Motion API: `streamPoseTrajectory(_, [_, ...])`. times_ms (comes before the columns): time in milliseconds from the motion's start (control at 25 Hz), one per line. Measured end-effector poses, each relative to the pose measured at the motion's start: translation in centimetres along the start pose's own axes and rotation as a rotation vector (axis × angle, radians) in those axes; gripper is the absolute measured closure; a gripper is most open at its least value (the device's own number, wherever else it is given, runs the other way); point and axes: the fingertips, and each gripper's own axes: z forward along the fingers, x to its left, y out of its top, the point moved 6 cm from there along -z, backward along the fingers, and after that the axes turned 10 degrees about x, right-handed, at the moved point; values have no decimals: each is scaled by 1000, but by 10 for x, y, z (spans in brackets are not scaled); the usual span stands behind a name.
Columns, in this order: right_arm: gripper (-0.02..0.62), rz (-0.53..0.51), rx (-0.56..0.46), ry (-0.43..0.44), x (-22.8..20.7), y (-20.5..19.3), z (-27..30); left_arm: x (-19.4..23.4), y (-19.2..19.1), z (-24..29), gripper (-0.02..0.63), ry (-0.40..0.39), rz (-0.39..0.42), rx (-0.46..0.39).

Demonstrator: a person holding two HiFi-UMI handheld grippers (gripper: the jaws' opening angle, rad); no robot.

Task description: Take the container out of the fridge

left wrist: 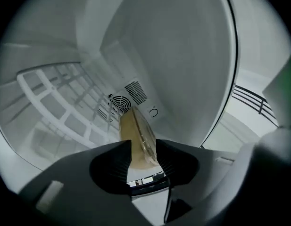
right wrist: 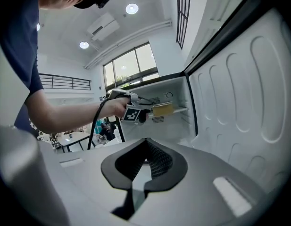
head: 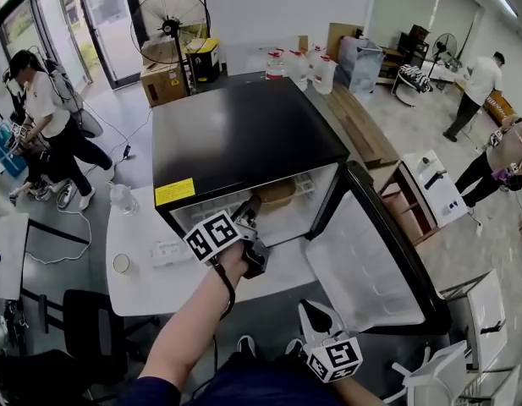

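A black mini fridge [head: 244,134] stands on a white table with its door [head: 370,252] swung open to the right. Inside it, a shallow tan container [head: 277,194] is level with the wire shelf. My left gripper [head: 254,205] reaches into the fridge and is shut on the container's rim [left wrist: 138,140]; its jaws [left wrist: 143,147] press the rim from both sides. The right gripper view also shows the container [right wrist: 162,109] held inside the fridge. My right gripper [head: 315,315] hangs low in front of the open door, shut [right wrist: 146,147] on nothing.
The white wire shelf [left wrist: 55,102] and a round fan vent [left wrist: 120,103] line the fridge's inside. A paper cup [head: 121,263] and a plastic bottle [head: 122,198] stand on the white table [head: 134,286] to the left. Other people work at the room's left and right edges.
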Motion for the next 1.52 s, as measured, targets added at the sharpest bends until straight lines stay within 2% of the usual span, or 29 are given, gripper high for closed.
streamPoseTrajectory(240, [589, 10, -14, 22, -15, -1, -5, 3, -1, 12, 468, 22, -85, -24])
streamPoseTrajectory(440, [589, 13, -18, 27, -20, -5, -10, 2, -8, 15, 474, -26, -170, -49])
streamPoseTrajectory(480, [589, 13, -17, 27, -21, -5, -10, 2, -8, 15, 502, -34, -179, -56])
streamPoseTrajectory(600, [589, 14, -16, 20, -23, -6, -12, 2, -9, 14, 536, -44, -200, -70])
streamPoseTrajectory(800, [589, 26, -17, 4, -24, -7, -16, 0, -12, 8, 552, -62, -213, -75])
streamPoseTrajectory(1520, [589, 29, 9, 18, -5, -15, -11, 8, -26, -27, 555, -115, -317, -93])
